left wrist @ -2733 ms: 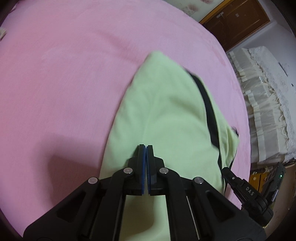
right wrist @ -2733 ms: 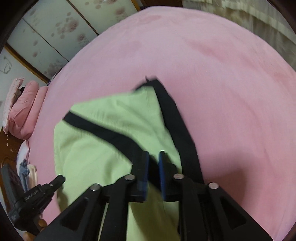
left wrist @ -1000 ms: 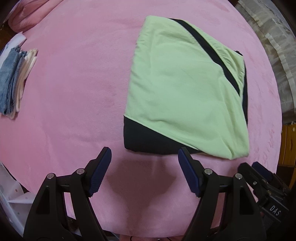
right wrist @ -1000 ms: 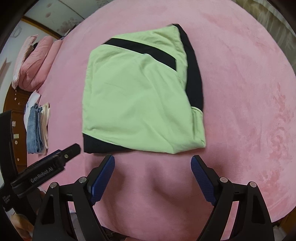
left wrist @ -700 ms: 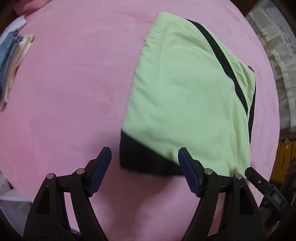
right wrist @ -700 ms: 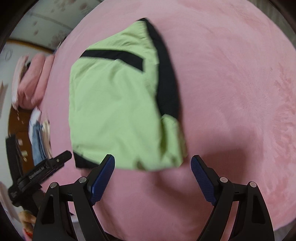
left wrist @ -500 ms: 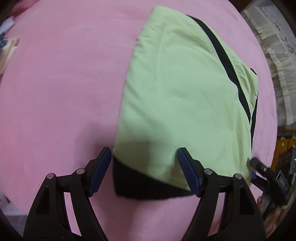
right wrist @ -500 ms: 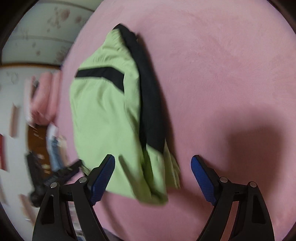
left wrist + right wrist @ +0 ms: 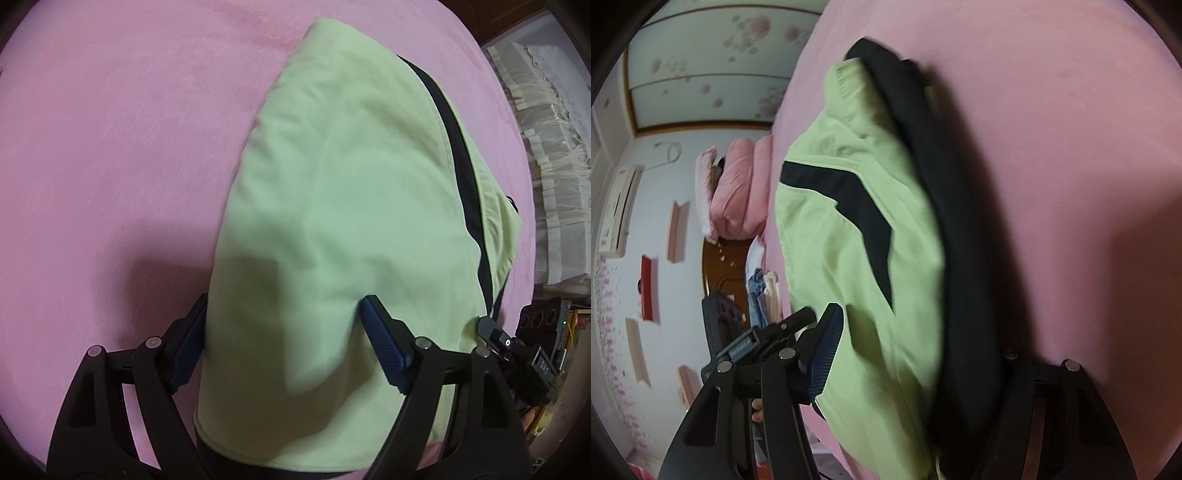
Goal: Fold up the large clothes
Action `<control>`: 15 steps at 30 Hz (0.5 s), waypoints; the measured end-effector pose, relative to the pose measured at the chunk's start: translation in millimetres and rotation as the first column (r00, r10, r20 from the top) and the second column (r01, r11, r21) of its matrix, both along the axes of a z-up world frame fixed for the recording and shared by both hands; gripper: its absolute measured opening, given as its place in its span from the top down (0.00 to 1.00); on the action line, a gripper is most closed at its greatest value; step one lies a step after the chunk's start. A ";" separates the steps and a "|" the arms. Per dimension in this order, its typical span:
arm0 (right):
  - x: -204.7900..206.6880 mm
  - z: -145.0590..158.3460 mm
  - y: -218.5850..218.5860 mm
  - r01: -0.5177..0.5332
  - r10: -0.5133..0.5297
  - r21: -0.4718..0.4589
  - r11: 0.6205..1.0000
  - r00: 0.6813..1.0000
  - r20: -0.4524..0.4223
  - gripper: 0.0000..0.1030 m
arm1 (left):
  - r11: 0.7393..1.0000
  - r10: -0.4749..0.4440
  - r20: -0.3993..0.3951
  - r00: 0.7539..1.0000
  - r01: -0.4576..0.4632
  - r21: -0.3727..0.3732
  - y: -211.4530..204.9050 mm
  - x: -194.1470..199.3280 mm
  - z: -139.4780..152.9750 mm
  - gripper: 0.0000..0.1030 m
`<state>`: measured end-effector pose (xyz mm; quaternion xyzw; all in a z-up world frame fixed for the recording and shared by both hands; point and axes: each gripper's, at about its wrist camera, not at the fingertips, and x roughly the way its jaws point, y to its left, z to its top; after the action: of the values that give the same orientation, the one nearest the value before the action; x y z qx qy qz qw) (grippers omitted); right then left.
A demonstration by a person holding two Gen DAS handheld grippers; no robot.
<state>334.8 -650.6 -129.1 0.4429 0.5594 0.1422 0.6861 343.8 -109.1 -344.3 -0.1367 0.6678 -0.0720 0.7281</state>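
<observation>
Right tool point(image 9: 912, 354), stacked clothes point(image 9: 764, 291) visible

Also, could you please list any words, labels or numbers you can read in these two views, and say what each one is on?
"DAS": white letters on a label on the right gripper, seen in the left wrist view.
White lettering on the left gripper, seen in the right wrist view: too blurred to read.
No text shows on the green and black garment or the pink bedcover.
</observation>
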 end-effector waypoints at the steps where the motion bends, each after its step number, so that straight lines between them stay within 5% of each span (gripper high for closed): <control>1: 5.7 -0.7 -0.9 -0.002 0.002 0.002 1.000 1.000 0.003 0.46 | 1.000 -0.011 -0.009 1.000 0.011 0.018 -2.9 3.6 -0.3 0.23; 8: 8.3 -5.0 -3.2 0.050 -0.050 0.000 0.999 0.998 0.025 0.69 | 0.994 -0.001 0.001 1.000 0.001 0.105 -14.1 6.8 8.6 0.29; 15: -1.7 11.8 5.8 0.047 -0.043 -0.056 0.997 0.997 0.068 0.83 | 0.974 -0.080 0.063 0.995 0.064 0.215 -27.8 -8.4 34.1 0.63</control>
<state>333.1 -644.9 -117.3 0.4305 0.5301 0.1253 0.7197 335.4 -137.0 -310.2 -0.0309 0.6498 -0.0312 0.7589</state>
